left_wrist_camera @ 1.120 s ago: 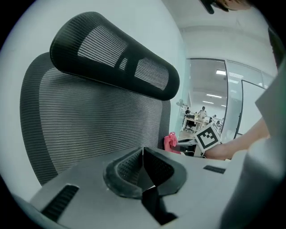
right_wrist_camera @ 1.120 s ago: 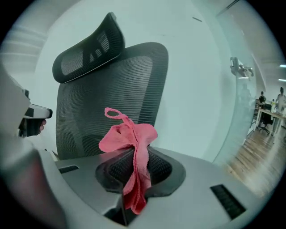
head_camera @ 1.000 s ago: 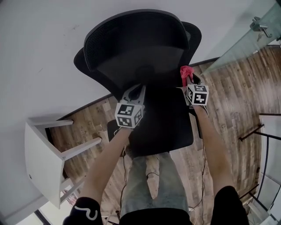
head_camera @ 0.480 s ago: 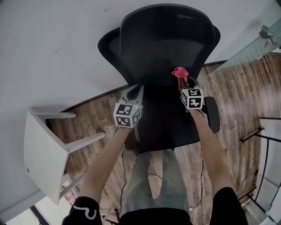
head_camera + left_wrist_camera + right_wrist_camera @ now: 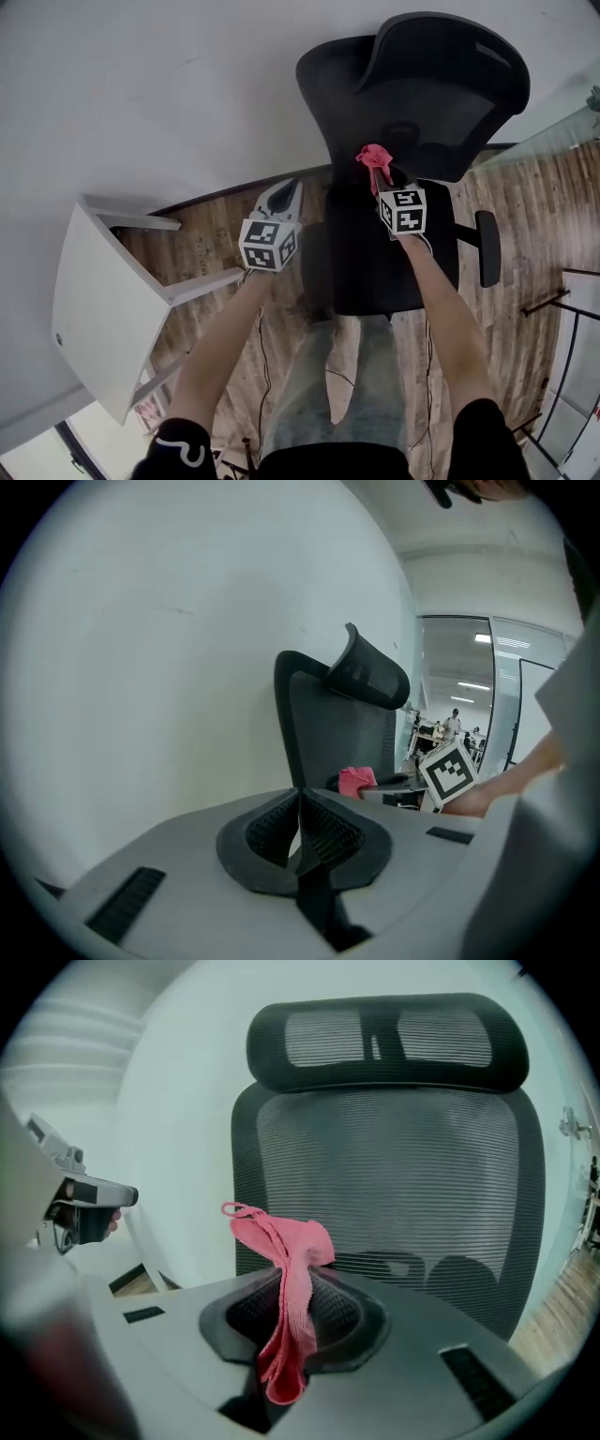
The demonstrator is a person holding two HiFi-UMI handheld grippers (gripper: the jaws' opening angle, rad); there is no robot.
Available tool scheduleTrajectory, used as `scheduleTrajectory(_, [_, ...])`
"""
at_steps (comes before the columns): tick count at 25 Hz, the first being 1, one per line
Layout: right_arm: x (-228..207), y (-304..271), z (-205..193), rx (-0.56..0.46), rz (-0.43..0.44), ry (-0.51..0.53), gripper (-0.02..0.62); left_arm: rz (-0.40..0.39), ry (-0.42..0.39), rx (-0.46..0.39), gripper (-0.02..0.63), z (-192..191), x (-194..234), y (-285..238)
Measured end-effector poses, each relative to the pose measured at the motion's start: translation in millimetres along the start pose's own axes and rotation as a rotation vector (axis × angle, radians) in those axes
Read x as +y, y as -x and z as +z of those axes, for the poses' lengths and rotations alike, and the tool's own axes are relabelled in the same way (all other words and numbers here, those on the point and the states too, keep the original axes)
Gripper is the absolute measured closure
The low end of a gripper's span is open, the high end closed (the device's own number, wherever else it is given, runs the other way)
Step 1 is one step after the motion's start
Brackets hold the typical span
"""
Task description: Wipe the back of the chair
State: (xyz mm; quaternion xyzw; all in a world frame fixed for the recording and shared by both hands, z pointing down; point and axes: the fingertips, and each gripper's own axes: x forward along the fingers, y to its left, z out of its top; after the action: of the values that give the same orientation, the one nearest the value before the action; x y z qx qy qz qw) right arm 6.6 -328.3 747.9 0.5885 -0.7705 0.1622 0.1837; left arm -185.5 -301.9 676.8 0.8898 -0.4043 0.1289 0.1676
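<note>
A white table (image 5: 89, 309) stands at 8 o'clock in the head view, on the wooden floor (image 5: 202, 242). Right of it, the left hand-held gripper (image 5: 284, 190) has its jaws pressed together with nothing between them. The black mesh chair (image 5: 441, 84) sits at 1 o'clock against the wall, apart from that gripper. The right hand-held gripper (image 5: 382, 176) is clamped on a pink cloth (image 5: 373, 156), bunched just before the chair's back; whether they touch is unclear.
</note>
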Motion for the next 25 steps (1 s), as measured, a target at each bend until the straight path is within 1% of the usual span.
scheduleTrajectory(6, [58.2,-33.7,-4.6,0.02,0.048,0.02,0.512,0.042,0.027,0.0,0.586,-16.3,51.7,29.6])
scheduleTrajectory(12, [88.9,-52.3,-12.7,0.039,0.064,0.026,0.514,0.068,0.04,0.016,0.586,-32.3,82.4,50.3])
scheduleTrajectory(17, [91.8,-57.3,-14.2,0.042,0.058,0.025,0.514,0.071,0.046,0.016,0.586,-33.5,91.5,51.6])
scheduleTrajectory(25, [63.9,-52.7,-17.9,0.039,0.028,0.003,0.514,0.044,0.031,0.026,0.586,-29.5,71.8,31.6])
